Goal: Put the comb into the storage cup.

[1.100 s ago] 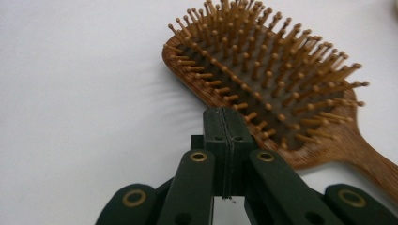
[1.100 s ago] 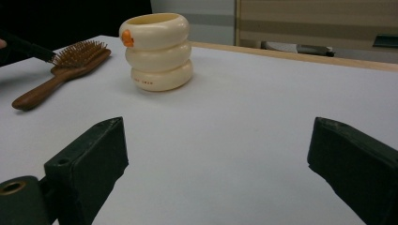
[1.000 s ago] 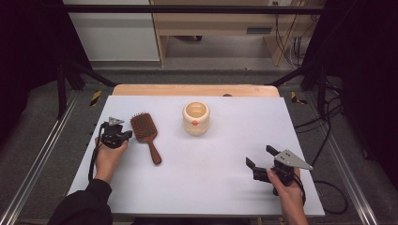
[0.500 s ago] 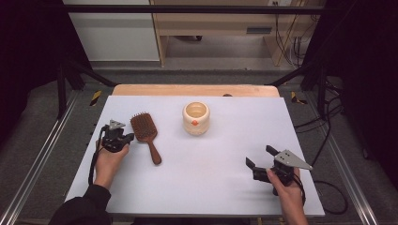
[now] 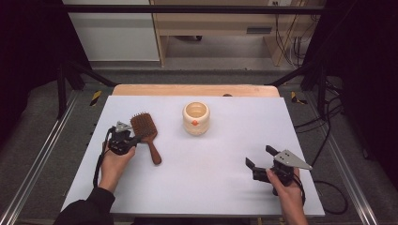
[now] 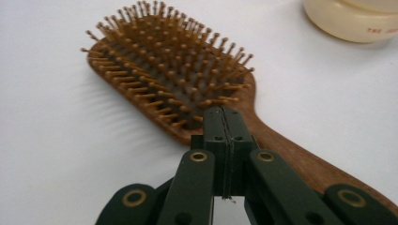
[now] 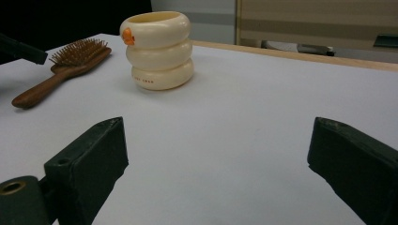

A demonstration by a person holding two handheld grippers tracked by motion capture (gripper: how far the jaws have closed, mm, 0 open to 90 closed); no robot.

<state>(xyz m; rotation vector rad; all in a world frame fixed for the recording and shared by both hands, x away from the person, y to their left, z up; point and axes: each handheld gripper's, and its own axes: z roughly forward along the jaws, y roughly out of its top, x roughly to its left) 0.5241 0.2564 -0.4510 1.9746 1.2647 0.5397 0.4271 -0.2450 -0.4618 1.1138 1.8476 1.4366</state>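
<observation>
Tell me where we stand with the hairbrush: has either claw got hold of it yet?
Not yet. The hairbrush lies flat on the table, bristles up, left of the cream cup. In hand: the left claw sits shut at the brush where head meets handle, jaws pressed together with nothing between them. The right claw rests open, well apart from both items. Gripping and moving the brush seems left to do.

My left tool (image 6: 224,123) covers part of the hairbrush (image 6: 178,79) handle; the cream pot (image 6: 356,18) is cropped, its lettering unreadable.
</observation>
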